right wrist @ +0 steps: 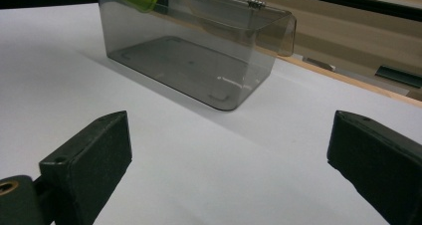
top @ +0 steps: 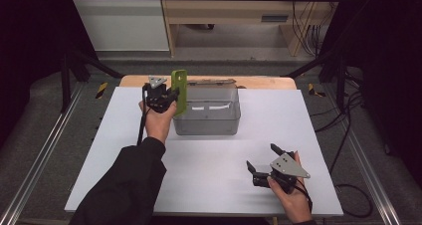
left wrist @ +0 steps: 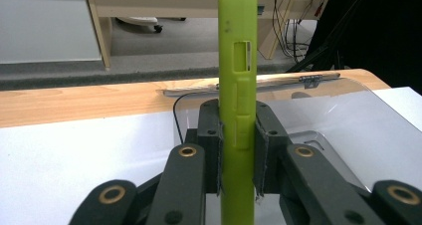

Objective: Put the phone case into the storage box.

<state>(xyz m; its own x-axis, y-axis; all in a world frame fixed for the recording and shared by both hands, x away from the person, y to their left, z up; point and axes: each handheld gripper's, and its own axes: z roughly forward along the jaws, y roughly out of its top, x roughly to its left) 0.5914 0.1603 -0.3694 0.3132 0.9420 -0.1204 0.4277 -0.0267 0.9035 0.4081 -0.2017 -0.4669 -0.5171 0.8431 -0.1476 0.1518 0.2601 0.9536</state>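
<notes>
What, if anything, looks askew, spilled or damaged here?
Nothing stands out. The left gripper is shut on the green phone case, upright above the left end of the clear box, whose lid is open. The right gripper is open over the table.

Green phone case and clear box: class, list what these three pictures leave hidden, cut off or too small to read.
- Green phone case: left gripper view, top and bottom ends cut off by the frame edges; its broad faces are edge-on.
- Same case, right gripper view: all but one corner cut off by the top edge.
- Clear box: high view, left wall partly hidden by the case and the left gripper.
- Box hinges: too small to read.
</notes>
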